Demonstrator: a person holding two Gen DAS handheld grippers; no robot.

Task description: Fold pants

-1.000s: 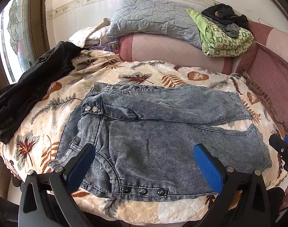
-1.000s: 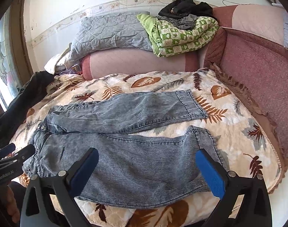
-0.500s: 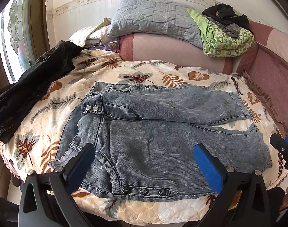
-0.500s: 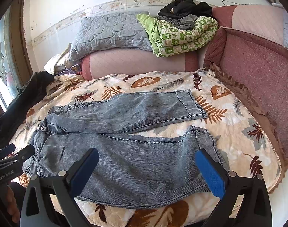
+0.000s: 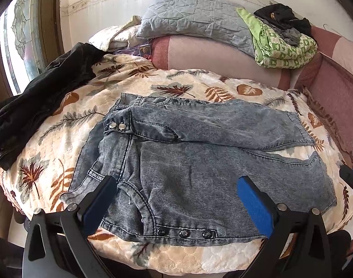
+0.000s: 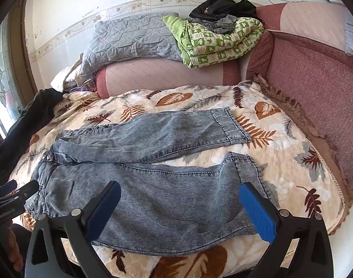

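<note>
pants [image 5: 199,162]: grey-blue denim, spread flat on the leaf-print bed [image 5: 60,139], legs apart, waist to the left
left hand-held gripper [image 5: 176,199]: released, pads wide, above the waist end
right hand-held gripper [image 6: 178,205]: released, above the near leg

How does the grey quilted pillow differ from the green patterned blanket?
The grey quilted pillow is plain, while the green patterned blanket has a white-and-green print. The pillow lies as a single piece; the blanket is folded in layers. Dark clothes sit on the blanket, none on the pillow. Both rest on the pink bolster.
</note>
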